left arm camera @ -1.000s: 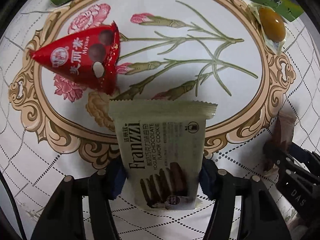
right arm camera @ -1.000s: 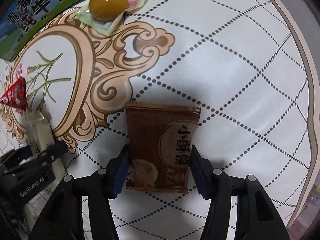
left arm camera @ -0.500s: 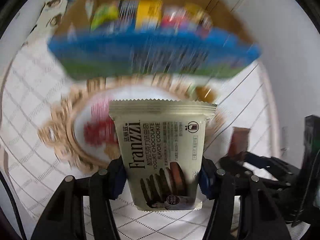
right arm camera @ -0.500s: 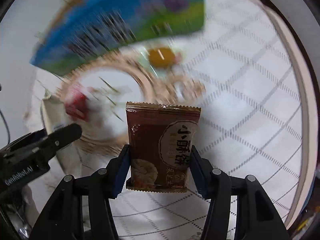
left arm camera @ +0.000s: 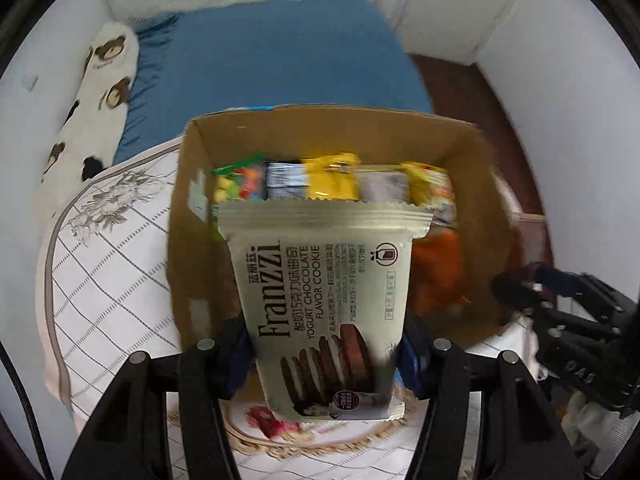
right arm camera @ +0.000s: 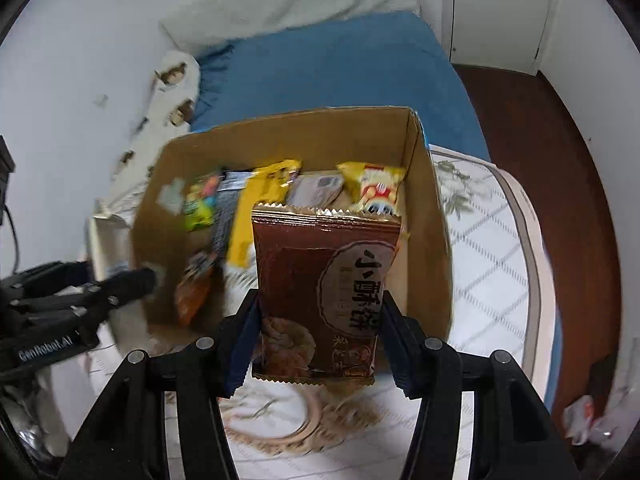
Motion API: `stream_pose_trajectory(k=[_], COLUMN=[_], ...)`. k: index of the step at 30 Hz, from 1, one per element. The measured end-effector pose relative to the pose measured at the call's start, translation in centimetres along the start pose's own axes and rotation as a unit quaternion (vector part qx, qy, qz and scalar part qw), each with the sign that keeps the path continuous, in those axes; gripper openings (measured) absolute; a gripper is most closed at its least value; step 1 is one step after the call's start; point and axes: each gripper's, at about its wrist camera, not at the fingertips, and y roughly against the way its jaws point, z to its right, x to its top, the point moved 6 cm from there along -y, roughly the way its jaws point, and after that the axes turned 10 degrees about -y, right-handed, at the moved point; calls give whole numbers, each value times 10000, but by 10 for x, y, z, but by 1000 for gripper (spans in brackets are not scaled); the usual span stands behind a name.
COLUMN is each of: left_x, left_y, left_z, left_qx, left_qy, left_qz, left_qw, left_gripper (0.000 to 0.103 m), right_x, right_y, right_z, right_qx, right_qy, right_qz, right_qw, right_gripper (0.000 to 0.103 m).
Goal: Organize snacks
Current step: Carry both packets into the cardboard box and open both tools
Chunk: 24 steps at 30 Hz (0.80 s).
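My left gripper [left arm camera: 326, 354] is shut on a pale Franzzi cookie packet [left arm camera: 326, 300], held upright in front of an open cardboard box [left arm camera: 188, 216]. My right gripper [right arm camera: 318, 344] is shut on a brown biscuit packet [right arm camera: 324, 292], held upright before the same cardboard box [right arm camera: 430, 216]. Several snack packets [left arm camera: 332, 184] stand in a row inside the box, also seen in the right wrist view [right arm camera: 260, 196]. The right gripper shows at the right edge of the left wrist view [left arm camera: 568, 312]; the left gripper shows at the left of the right wrist view [right arm camera: 68, 300].
The box stands on a white quilted tablecloth [left arm camera: 100, 280] with an ornate oval print [right arm camera: 288, 432]. A red snack [left arm camera: 264, 420] lies on the cloth below the cookie packet. A blue bed [right arm camera: 332, 68] and a bear-print pillow [left arm camera: 100, 92] lie behind the box.
Both grippers lifted their packets off the table and tilted up and forward toward the box. The view went from the tabletop to the open box and its contents.
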Motion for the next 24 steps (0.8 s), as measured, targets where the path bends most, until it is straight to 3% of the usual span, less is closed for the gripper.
stream_pose_trajectory(k=[5, 14, 16, 17, 20, 24], left_x=[17, 29, 30, 30, 31, 29], left_y=[-58, -100, -105, -107, -112, -106], left_z=[-36, -66, -70, -71, -68, -60], left_qx=[15, 62, 87, 118, -54, 43], left_qy=[307, 620, 609, 596, 626, 521], left_qz=[-651, -1044, -1018, -1035, -1043, -937], left_qw=[9974, 9926, 9929, 9928, 9926, 9942], left_gripper=[57, 59, 72, 87, 88, 88], right_x=[42, 43, 41, 40, 37, 31], right_y=[-61, -116, -125, -128, -137, -138], right_z=[11, 26, 27, 29, 30, 30], right_qx=[-491, -644, -693, -694, -688, -640], right_qy=[135, -39, -50, -97, -132, -130], right_qz=[-417, -871, -1022, -1063, -1095, -1114], right_qw=[9978, 9941, 9923, 9919, 9915, 9916], right_gripper=[59, 61, 78, 83, 86, 88])
